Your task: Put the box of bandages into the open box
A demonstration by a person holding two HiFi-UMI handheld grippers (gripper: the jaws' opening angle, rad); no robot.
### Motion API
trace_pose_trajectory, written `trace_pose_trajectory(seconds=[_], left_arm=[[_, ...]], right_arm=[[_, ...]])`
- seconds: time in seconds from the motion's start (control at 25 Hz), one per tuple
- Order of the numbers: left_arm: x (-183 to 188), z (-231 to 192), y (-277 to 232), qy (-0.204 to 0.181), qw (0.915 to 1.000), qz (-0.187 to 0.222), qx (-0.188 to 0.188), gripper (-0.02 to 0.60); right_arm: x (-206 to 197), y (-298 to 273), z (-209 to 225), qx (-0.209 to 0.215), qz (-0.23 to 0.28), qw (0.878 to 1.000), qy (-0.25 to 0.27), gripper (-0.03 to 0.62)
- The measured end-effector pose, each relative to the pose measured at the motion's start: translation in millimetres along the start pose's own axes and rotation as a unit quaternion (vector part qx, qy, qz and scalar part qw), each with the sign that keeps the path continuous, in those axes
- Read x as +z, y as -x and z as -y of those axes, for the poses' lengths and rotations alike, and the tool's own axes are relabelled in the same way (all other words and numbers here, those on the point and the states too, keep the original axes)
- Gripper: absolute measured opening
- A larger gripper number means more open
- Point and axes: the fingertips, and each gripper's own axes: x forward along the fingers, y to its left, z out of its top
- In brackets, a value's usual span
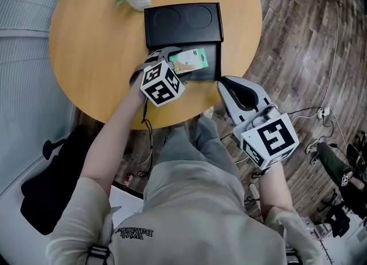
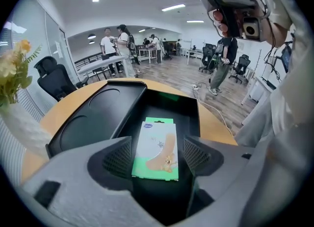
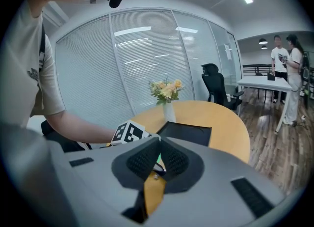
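left gripper [image 2: 157, 156] jaws apart beside flat green bandage box [image 2: 157, 142] in matte black open box [image 2: 189, 109], right gripper [image 3: 160, 148] closed, empty

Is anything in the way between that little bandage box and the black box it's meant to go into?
Nothing visible stands in the way. The box of bandages sits between the pads of the left claw, right over the dark inside of the open box. The lid lies flat beyond, and the right claw is shut, away to the side.
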Motion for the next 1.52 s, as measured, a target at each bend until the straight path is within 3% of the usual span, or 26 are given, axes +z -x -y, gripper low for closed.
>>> trace_pose_trajectory(seconds=[0.12,0.4,0.56,0.72,0.8,1.0,1.24,1.4,1.52], left_arm=[[2.4,1.7,9.8,0.007,0.9999,0.005,0.009,0.341],[26.7,-5.0,51.4,0.05,0.9961,0.058,0.043,0.339],[49.5,-9.7,89.9,0.067,0.9894,0.105,0.074,0.339],[72.2,-18.2,135.1,0.068,0.9802,0.146,0.115,0.296],[85.9,-22.9,160.7,0.062,0.9737,0.171,0.137,0.241],[122.5,-26.7,223.8,0.061,0.9541,0.238,0.171,0.19],[151.7,-24.8,285.7,0.045,0.9337,0.287,0.21,0.141],[171.2,-22.2,327.1,0.042,0.914,0.333,0.229,0.073],[187.2,-12.4,356.5,0.04,0.9031,0.358,0.235,0.064]], right_arm=[[4.1,5.4,-6.1,0.0,0.004,1.0,0.003,0.035],[28.5,19.8,-14.3,-0.005,0.027,0.999,0.031,0.035],[47.7,29.8,-20.2,-0.003,0.039,0.998,0.049,0.035],[74.4,40.7,-29.0,0.022,0.071,0.997,0.026,0.035],[88.6,47.0,-31.1,0.029,0.088,0.996,0.018,0.035],[124.9,68.4,-35.8,0.04,0.135,0.99,-0.009,0.035],[162.2,92.4,-41.1,0.022,0.179,0.983,0.019,0.035],[183.4,104.4,-49.2,0.013,0.198,0.979,0.044,0.035],[196.9,112.5,-58.3,0.012,0.209,0.976,0.062,0.035]])
